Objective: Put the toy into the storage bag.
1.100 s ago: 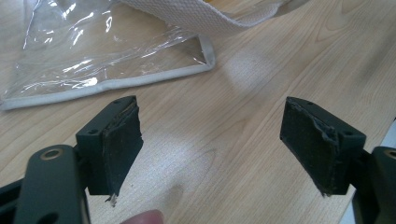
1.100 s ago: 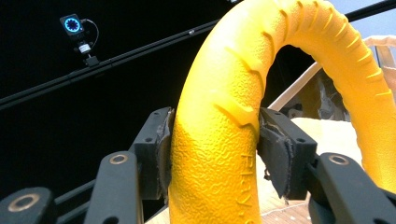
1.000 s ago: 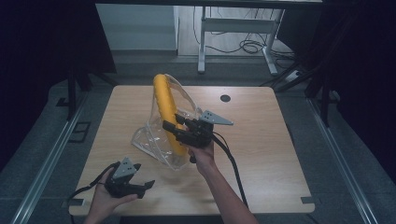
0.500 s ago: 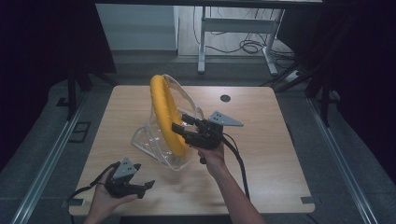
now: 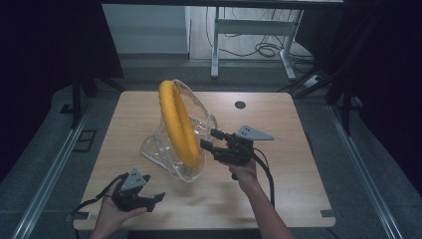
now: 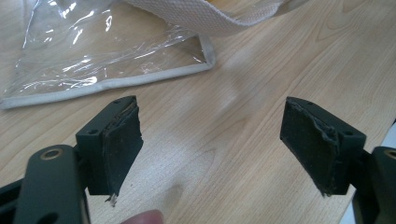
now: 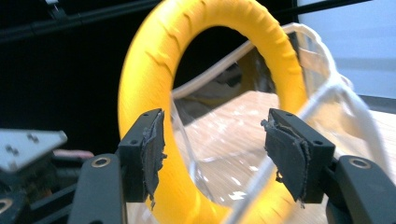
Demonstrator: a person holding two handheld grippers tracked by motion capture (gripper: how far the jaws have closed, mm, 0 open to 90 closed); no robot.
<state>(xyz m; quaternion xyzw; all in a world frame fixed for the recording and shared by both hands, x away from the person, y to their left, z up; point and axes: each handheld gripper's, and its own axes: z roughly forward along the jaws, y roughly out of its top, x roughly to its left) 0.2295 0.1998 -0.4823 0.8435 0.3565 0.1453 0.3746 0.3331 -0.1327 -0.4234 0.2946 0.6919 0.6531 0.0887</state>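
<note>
Left gripper (image 5: 149,198) rests low at the table (image 5: 298,149) front edge, jaws wide apart, nothing between them. Yellow ring (image 5: 178,124) stands upright mid-table, half inside the clear plastic bag (image 5: 166,157). Right gripper (image 5: 211,140), jaws parted and just opened, grips nothing, just beside the ring.

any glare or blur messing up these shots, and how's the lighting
High view: dim, dark surroundings, the table evenly lit, the yellow ring sharp. Left gripper view: white glare streaks across the clear plastic bag, with a blurred fingertip at the bottom edge. Right gripper view: ring and bag look soft behind the sharper pads, against a black background.
</note>
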